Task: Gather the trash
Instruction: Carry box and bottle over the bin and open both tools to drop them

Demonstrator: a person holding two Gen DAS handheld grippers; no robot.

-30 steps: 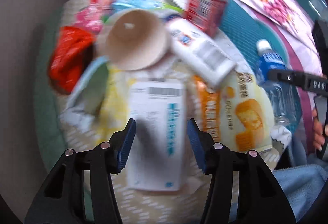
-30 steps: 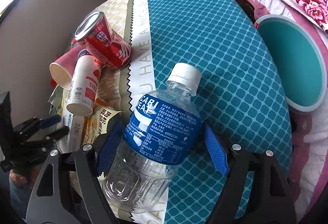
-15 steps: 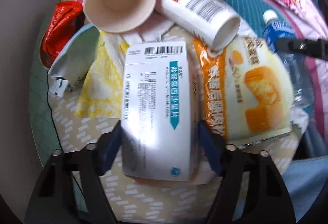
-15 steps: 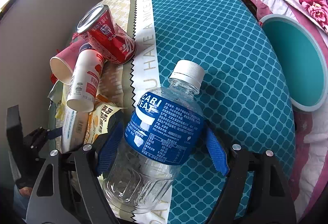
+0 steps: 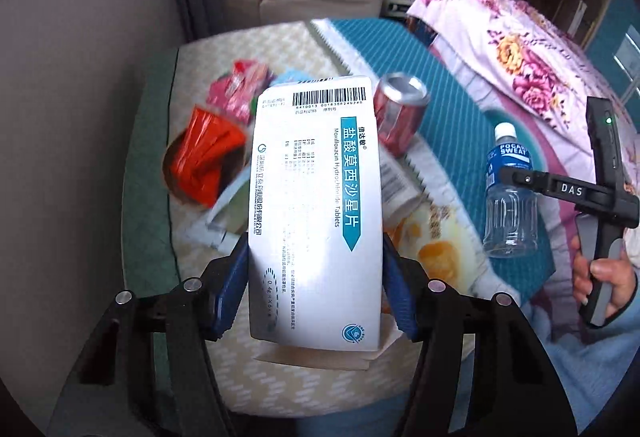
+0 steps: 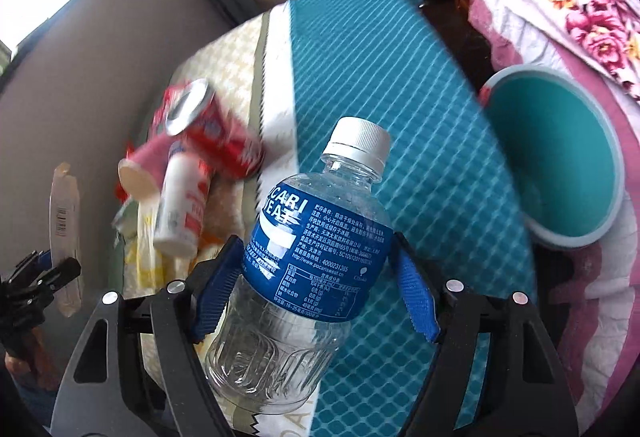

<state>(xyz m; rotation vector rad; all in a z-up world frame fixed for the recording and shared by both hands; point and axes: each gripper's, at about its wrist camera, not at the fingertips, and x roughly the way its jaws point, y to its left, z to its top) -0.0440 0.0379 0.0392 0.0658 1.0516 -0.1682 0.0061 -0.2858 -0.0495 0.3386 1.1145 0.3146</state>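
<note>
Above table, left gripper clamps pill box; right gripper closing on bottle (touching).

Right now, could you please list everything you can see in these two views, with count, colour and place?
medicine box: one, white with teal band, lifted off the pile between the left tool's pads
plastic bottle: one, clear with blue label and white cap, between the right tool's pads
soda can: one, red, lying on the pile
paper cup: one, pink, on its side by the can
small white bottle: one, white and red, lying on the pile
orange wrapper: one, left of the pile
bin: one, teal, right of the table
tablecloth: one, teal and beige
left tool: black with blue pads
right tool: black with blue pads, closing
hand: one, on the right tool's handle
</note>
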